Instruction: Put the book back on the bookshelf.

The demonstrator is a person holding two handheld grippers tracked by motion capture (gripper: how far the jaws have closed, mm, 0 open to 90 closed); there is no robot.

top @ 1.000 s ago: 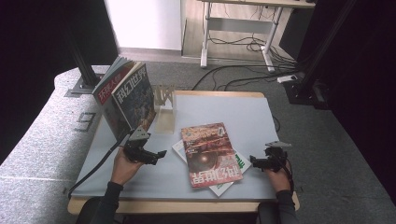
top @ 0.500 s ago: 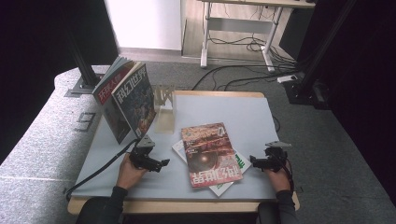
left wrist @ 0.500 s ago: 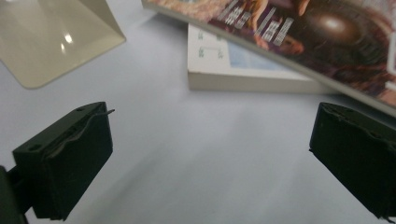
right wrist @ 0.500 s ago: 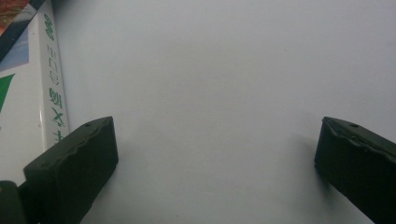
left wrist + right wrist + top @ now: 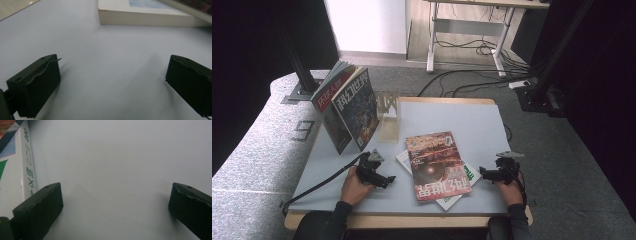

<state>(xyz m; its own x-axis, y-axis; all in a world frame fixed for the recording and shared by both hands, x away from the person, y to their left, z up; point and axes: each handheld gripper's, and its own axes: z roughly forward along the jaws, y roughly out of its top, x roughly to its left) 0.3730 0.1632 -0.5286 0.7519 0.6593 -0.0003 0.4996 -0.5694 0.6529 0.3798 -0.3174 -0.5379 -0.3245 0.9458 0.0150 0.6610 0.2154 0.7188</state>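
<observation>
On the pale table, two magazines stood propped upright at about ten o'clock, just left of a clear acrylic stand. The left gripper rested low at eight o'clock, its jaws spread wide with nothing between them, aimed toward three o'clock. From it, the stack lay at roughly two o'clock, near but apart: a red-covered magazine lying flat on a white book with green print, whose spine edge faced those jaws. The stack sat at the table's centre front; the magazine's long axis ran about twelve to six, its title end toward the person. The right gripper lay at four o'clock, jaws equally spread and empty, pointing at nine o'clock, just beside the white book. By my judgement the right gripper was the nearer, and the stack's long side edges faced both grippers.
</observation>
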